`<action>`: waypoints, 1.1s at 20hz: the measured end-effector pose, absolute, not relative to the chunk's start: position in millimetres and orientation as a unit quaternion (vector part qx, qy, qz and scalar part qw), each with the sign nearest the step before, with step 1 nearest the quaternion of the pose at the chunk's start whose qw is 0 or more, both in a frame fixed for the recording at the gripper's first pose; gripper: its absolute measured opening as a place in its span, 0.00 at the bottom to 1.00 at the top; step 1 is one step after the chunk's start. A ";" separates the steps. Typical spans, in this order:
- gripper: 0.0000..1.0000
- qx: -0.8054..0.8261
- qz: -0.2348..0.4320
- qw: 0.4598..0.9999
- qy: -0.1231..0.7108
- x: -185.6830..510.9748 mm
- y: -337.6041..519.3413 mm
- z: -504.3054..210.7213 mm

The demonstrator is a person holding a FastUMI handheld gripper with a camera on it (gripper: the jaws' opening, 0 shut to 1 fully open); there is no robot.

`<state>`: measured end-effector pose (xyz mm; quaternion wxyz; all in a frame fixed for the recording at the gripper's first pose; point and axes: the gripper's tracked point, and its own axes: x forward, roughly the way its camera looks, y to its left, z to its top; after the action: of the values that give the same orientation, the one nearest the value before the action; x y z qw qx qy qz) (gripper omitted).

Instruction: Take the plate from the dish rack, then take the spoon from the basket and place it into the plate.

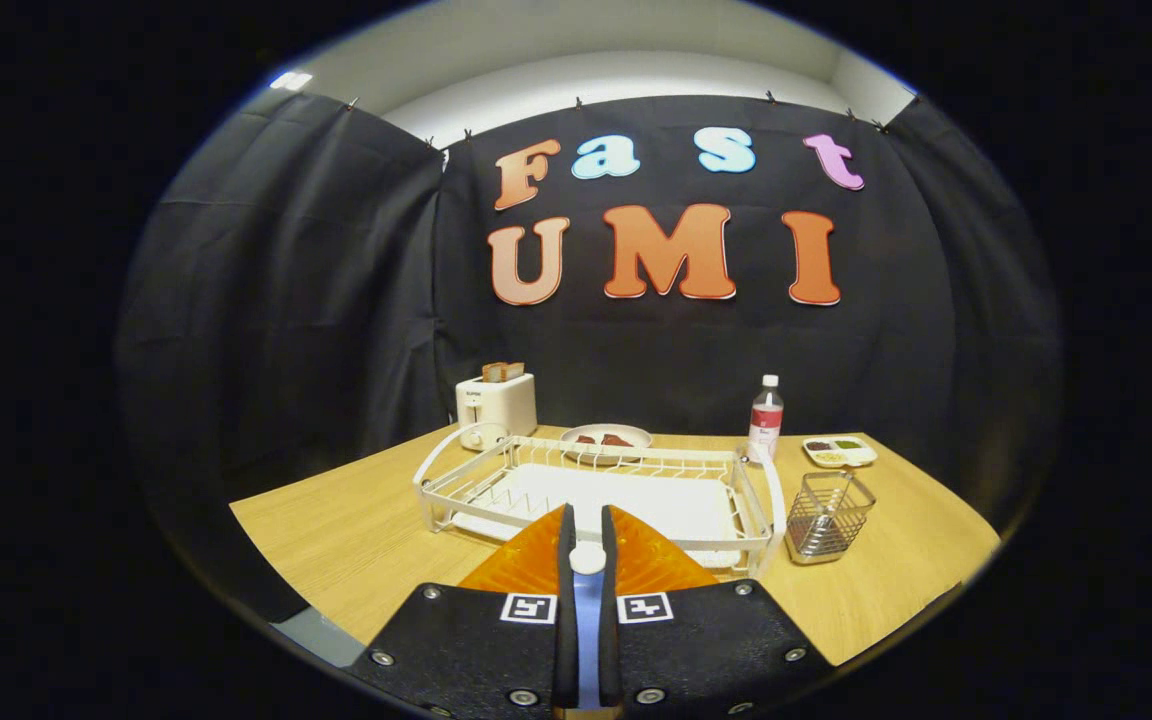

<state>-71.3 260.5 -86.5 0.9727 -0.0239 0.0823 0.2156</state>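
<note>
hand-held gripper [587, 530]: clenched on orange plate [651, 560] | plate at dish rack [456, 490] front | spoon [829, 512] in basket [851, 495], right of rack

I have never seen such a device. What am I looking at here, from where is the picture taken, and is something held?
No robot arm is here: a person carries a two-finger claw in a hand. The camera rides on that claw and looks forward along its fingers.

Ahead is a wooden table in a booth. Just beyond the fingers stands a white wire dish rack. Beside it is a small metal basket, apparently with cutlery inside. Farther back stand a toaster, a plate with some food, a bottle and a small tray.

The fingers stand close together, with something thin between them. It may be a plate seen edge-on, but I cannot tell for sure.
</note>
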 end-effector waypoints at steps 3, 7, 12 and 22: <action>0.08 -0.029 0.223 0.970 0.094 -71.2 266.9 -102.4; 0.08 -0.030 0.231 0.966 0.111 -68.4 269.6 -117.0; 0.12 -0.028 0.226 0.966 0.121 -65.4 266.4 -122.6; 0.86 -0.009 0.183 0.974 0.133 -45.4 236.7 -110.0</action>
<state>-45.4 236.7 -110.0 0.9741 -0.0086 0.1329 0.1827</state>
